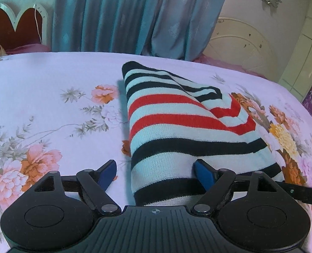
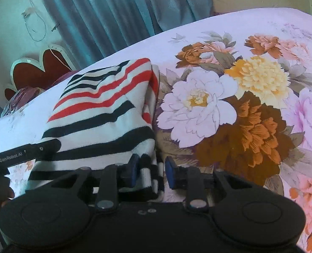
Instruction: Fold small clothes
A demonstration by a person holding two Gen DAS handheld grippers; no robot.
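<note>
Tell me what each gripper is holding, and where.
Nothing is clamped. The left gripper stands open over the striped sweater's near edge; the right gripper straddles its near right corner, one pad clear.

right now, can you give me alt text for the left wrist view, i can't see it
A folded knit garment with black, red and pale stripes lies on a floral bedsheet, its near end between the open left gripper's blue fingers. Teal curtains hang beyond the bed.

bed (image 1: 40, 80), pale floral sheet, fills frame middle | folded striped garment (image 1: 177, 126) lies on it, centre-right
</note>
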